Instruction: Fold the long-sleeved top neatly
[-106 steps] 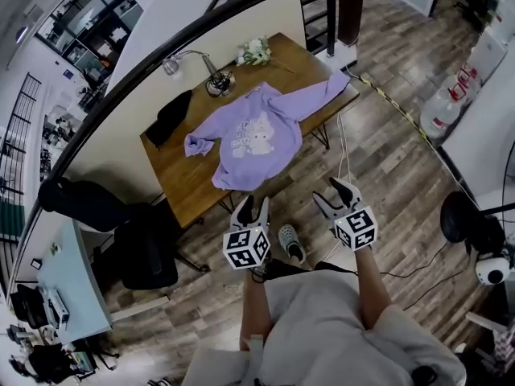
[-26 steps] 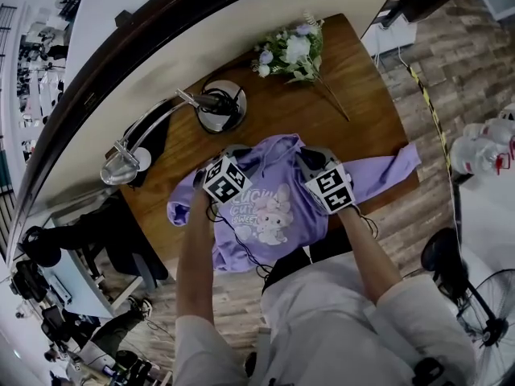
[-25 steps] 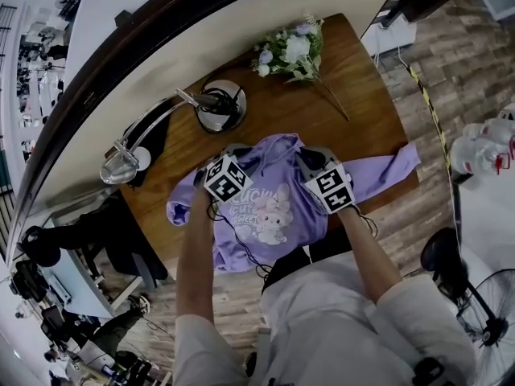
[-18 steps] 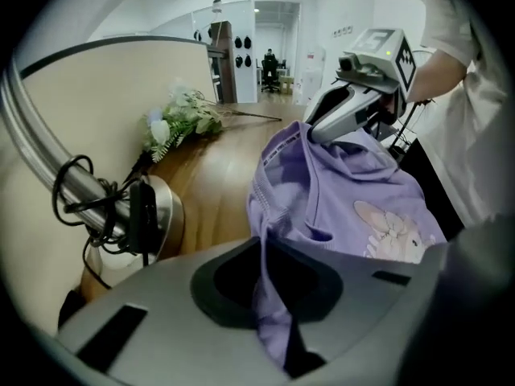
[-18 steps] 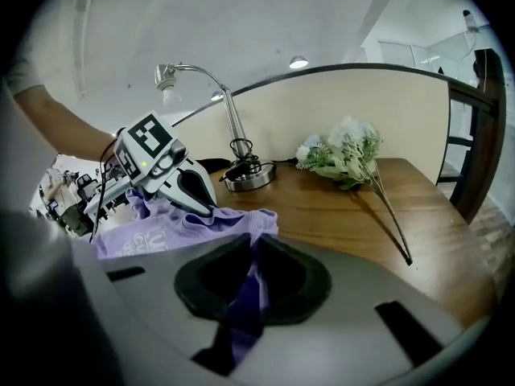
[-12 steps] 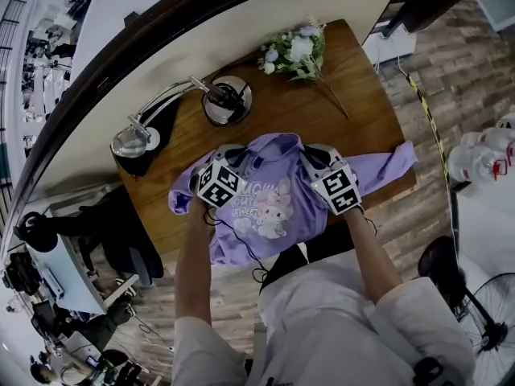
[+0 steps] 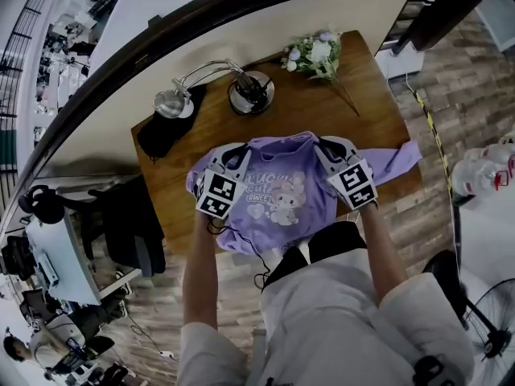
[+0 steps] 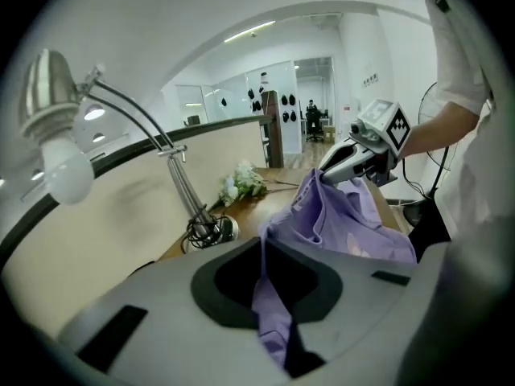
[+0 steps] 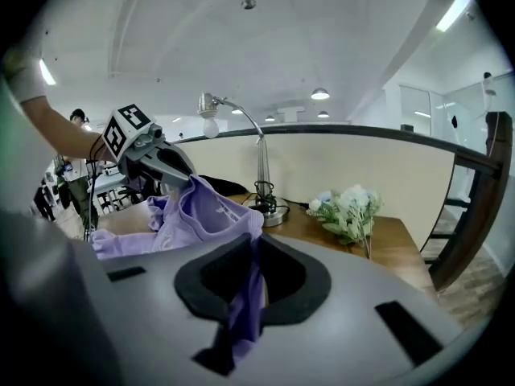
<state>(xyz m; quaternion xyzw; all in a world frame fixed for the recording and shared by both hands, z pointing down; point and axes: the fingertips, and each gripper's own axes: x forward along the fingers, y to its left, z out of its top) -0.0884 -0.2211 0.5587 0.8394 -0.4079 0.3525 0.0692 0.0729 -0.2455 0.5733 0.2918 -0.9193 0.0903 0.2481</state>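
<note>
Holding top (image 7: 278,203), hem toward person (image 7: 322,312): left gripper (image 7: 238,149) fingers (image 7: 229,162) just clamped, right gripper (image 7: 327,144) clamped.

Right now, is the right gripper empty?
No, the right gripper is shut on a fold of the purple top, which runs down between its jaws.

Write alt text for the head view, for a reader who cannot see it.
A person's left gripper and right gripper each grip a shoulder of a purple long-sleeved top, partly raised off the wooden table; the left jaws have just closed on it. A desk lamp and flowers stand behind.
</note>
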